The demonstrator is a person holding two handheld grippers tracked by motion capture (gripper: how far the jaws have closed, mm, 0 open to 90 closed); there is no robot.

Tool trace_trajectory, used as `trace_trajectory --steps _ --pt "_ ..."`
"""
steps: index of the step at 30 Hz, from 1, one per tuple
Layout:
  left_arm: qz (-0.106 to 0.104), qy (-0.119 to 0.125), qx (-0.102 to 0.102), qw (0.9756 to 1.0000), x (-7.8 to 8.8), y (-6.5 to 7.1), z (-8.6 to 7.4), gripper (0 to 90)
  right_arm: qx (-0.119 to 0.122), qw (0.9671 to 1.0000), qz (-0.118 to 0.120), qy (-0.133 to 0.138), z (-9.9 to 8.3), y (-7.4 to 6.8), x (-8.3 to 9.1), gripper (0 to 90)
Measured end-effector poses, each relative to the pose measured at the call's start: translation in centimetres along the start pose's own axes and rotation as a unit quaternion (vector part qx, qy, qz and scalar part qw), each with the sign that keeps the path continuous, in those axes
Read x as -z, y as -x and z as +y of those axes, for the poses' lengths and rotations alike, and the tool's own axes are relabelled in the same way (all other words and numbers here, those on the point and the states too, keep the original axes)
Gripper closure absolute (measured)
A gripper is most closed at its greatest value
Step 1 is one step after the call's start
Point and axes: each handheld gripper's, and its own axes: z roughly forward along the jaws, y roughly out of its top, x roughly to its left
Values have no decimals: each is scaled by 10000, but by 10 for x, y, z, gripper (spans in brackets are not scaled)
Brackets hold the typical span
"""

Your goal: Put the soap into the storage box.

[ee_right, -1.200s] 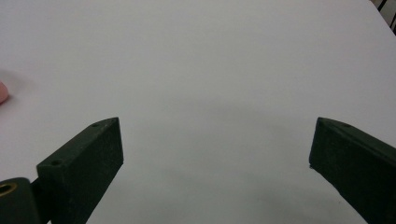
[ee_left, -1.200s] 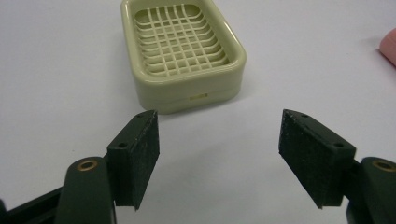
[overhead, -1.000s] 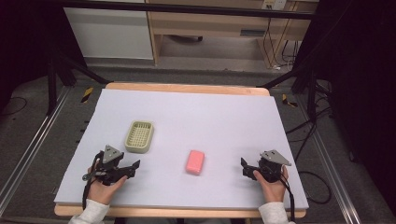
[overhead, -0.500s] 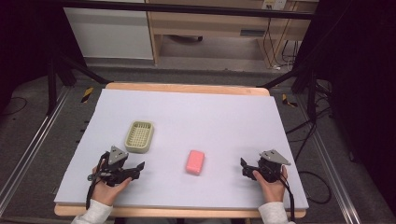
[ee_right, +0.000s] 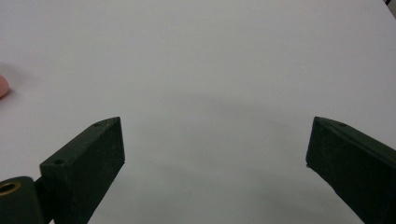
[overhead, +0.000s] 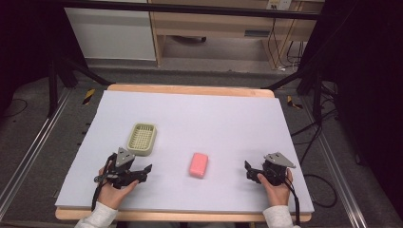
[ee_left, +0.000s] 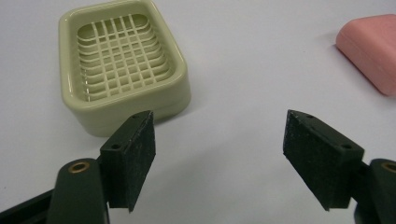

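Soap (overhead: 198, 165) lies flat on the pale bench (overhead: 228, 118) between my two hands, a pink bar just right of the green slatted soap dish (overhead: 141, 138), which sits beyond my left gripper (overhead: 144, 171). From above, my right gripper (overhead: 248, 171) rests near the bench's near edge, well apart from the bar, likely waiting its turn.

Along my left gripper, its fingers (ee_left: 135, 154) have just been opening and stand released with nothing between them; the dish (ee_left: 126, 70) is close ahead on the left, the bar (ee_left: 371, 49) far right.

Along my right gripper, the fingers (ee_right: 88, 165) stand wide and released over bare bench; a pink sliver of soap (ee_right: 2, 86) shows at the left edge.
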Motion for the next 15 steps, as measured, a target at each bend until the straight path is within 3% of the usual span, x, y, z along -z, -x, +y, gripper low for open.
trace_trajectory --steps 15 --pt "-132 -7 -144 9998 -2 8 9 251 13 10000 78 -48 0 1 -1 57"
